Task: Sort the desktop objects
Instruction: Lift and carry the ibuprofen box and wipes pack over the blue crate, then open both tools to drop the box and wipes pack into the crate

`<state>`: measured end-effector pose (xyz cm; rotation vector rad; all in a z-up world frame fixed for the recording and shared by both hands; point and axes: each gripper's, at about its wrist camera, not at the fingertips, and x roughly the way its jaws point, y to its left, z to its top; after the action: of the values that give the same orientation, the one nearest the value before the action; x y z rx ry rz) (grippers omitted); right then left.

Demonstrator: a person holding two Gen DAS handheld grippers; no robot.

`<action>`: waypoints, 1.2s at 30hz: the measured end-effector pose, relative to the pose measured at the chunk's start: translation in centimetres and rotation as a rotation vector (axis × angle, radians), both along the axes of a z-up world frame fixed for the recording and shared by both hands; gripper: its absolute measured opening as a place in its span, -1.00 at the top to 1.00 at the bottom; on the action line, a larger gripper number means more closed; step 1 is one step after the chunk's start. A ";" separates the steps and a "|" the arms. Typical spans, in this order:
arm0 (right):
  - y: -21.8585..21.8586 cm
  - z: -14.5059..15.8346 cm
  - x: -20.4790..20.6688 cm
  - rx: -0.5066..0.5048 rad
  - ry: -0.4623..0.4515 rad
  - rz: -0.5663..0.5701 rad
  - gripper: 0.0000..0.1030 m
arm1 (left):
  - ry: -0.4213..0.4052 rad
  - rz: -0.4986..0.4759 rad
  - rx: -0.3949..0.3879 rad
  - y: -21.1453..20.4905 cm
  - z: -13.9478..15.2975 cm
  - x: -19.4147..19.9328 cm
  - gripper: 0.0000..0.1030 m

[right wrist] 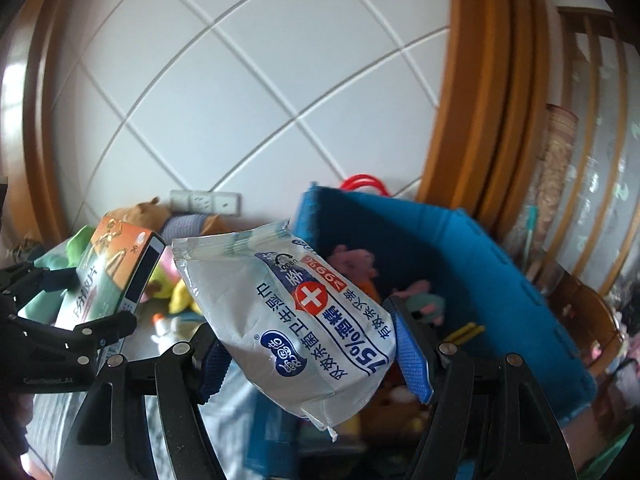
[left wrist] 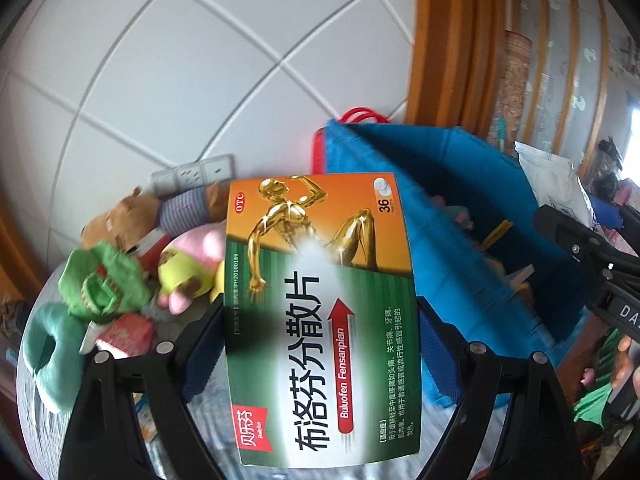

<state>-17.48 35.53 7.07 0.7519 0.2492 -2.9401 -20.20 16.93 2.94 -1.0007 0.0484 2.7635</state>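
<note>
Glossy cardboard, one flat box printed green and orange with a gold figure, sits clamped between the jaws of the left gripper, held in the air just left of one blue felt bin with red handles. One crinkly white plastic wipes pack, pillow-shaped with a red cross, is clenched in the jaws of the right gripper in front of that bin. Several soft plush toys lie heaped on the worktop by the tiled wall.
</note>
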 end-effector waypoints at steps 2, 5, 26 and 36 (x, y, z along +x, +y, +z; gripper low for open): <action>2.0 0.4 -0.1 -0.010 0.010 -0.026 -0.37 | 0.008 -0.023 -0.010 2.1 0.7 -0.4 -0.69; 5.1 0.9 -0.4 -0.024 0.018 -0.066 -0.37 | 0.016 -0.060 -0.020 5.1 1.7 -1.5 -0.69; 18.2 -1.6 -10.1 -0.029 -0.122 -0.239 -0.37 | -0.121 -0.197 -0.092 20.0 1.3 -12.3 -0.70; 19.4 -2.2 -11.1 -0.034 -0.128 -0.272 -0.91 | -0.132 -0.189 -0.112 20.5 0.6 -13.0 -0.84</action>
<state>-28.63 54.96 4.86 1.0408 0.0916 -3.1181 -33.16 37.39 3.50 -1.1413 0.2664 2.5426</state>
